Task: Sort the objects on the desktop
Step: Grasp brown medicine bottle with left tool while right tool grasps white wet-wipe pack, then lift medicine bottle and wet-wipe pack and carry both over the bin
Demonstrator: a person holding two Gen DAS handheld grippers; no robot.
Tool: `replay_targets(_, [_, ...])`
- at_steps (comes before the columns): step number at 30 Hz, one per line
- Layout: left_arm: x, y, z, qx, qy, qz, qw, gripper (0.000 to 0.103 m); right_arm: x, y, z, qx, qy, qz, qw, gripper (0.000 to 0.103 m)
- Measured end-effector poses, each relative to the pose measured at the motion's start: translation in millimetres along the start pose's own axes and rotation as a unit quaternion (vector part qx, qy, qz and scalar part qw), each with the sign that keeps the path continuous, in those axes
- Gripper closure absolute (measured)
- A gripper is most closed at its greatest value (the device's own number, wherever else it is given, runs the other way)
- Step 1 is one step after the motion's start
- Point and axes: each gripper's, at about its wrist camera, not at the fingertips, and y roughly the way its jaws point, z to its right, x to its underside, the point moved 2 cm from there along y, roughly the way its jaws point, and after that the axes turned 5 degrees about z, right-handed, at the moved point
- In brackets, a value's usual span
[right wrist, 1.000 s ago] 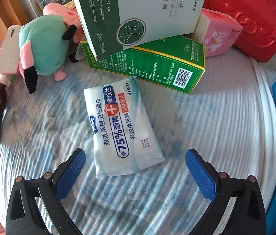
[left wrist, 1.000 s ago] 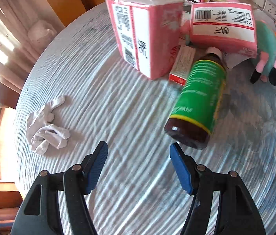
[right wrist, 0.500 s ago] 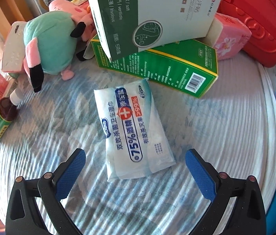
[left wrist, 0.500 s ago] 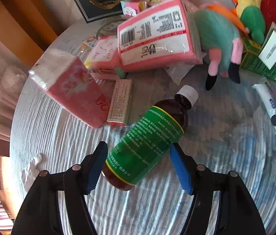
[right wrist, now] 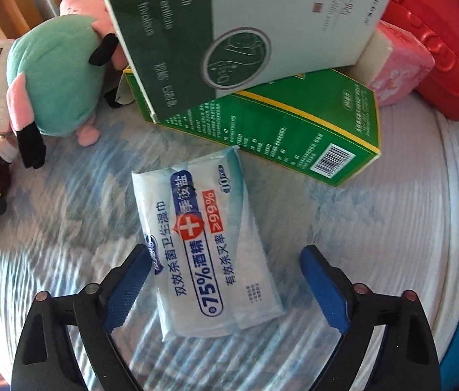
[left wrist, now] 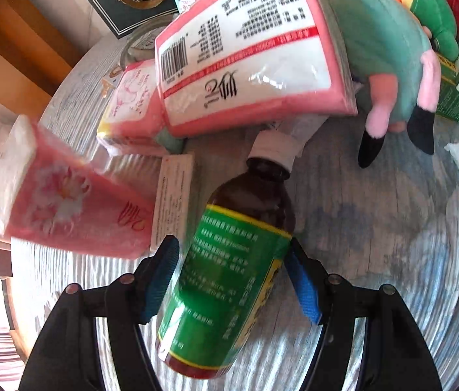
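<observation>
Between open left gripper (left wrist: 229, 280): glossy brown bottle (left wrist: 229, 280) (untouched); right gripper (right wrist: 224, 286) closing around soft wipes pack (right wrist: 206, 247).

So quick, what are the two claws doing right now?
Left claw: open around the brown bottle, not squeezing it yet.
Right claw: closing on the wipes packet, pads not pressing it.

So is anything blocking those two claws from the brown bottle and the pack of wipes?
Nothing visible. The brown bottle already lies between the left gripper fingers, and the wipes pack between those of the right gripper, whose jaws are closing. Neither looks gripped yet.
</observation>
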Motion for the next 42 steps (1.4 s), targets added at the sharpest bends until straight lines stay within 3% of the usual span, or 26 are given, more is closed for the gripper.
replay_targets(1, [-2.2, -0.1, -0.1, 0.006, -0.004, 0.001, 1.0, 0.043, -0.7, 0.7, -0.7, 0.001, -0.003, -0.001, 1.0, 0.014])
replay_targets(3, [-0.4, -0.9, -0.1, 0.006, -0.008, 0.002, 1.0, 0.044, -3.2, -2.2, -1.5, -0.002, -0.005, 0.004, 1.0, 0.022])
replay_targets(5, [3.9, -3.5, 1.4, 0.005, -0.005, 0.002, 1.0, 0.044, -5.1, -6.0, -3.3, -0.004, -0.01, 0.006, 1.0, 0.039])
replay_targets(6, [3.5, -1.8, 3.5, 0.004, -0.004, 0.001, 1.0, 0.044, -5.8, -8.3, -4.5, -0.005, -0.013, 0.006, 1.0, 0.043])
replay_targets(8, [-1.8, 7.2, 12.9, 0.005, -0.003, -0.001, 1.0, 0.044, -5.9, -9.8, -5.0, -0.005, -0.015, 0.004, 1.0, 0.044])
replay_targets(14, [24.6, -10.3, 7.7, -0.001, -0.028, 0.006, 0.9996, 0.045, -2.2, -21.1, -3.0, 0.005, -0.014, 0.01, 1.0, 0.052])
replay_targets(22, [51.5, -74.2, 11.4, 0.008, -0.058, 0.064, 0.9962, 0.048, 13.9, -72.7, -3.6, 0.004, -0.009, 0.049, 0.999, 0.052])
replay_targets(26, [64.9, -120.4, 15.6, 0.02, -0.069, 0.11, 0.9913, 0.049, 23.1, -121.5, 1.4, 0.009, -0.006, 0.097, 0.995, 0.052])
replay_targets(28, [72.7, -146.2, 18.3, 0.022, -0.07, 0.137, 0.9879, 0.05, 58.3, -146.0, -30.3, 0.01, -0.005, 0.122, 0.992, 0.052])
replay_targets(29, [64.6, -144.1, 12.9, 0.025, -0.069, 0.148, 0.9863, 0.05, 63.6, -162.8, -32.8, 0.011, -0.006, 0.139, 0.99, 0.052])
replay_targets(31, [53.4, -158.4, 6.5, 0.03, -0.065, 0.172, 0.9824, 0.05, 58.2, -155.9, -57.3, 0.011, -0.006, 0.162, 0.987, 0.052])
replay_targets(34, [56.3, -191.0, 8.8, 0.038, -0.06, 0.207, 0.9757, 0.05, 53.1, -196.7, -50.4, 0.012, -0.002, 0.206, 0.979, 0.052])
replay_targets(42, [65.0, -285.5, 63.3, 0.073, -0.023, 0.294, 0.9527, 0.05, 101.9, -292.6, -28.6, 0.035, 0.025, 0.296, 0.954, 0.052])
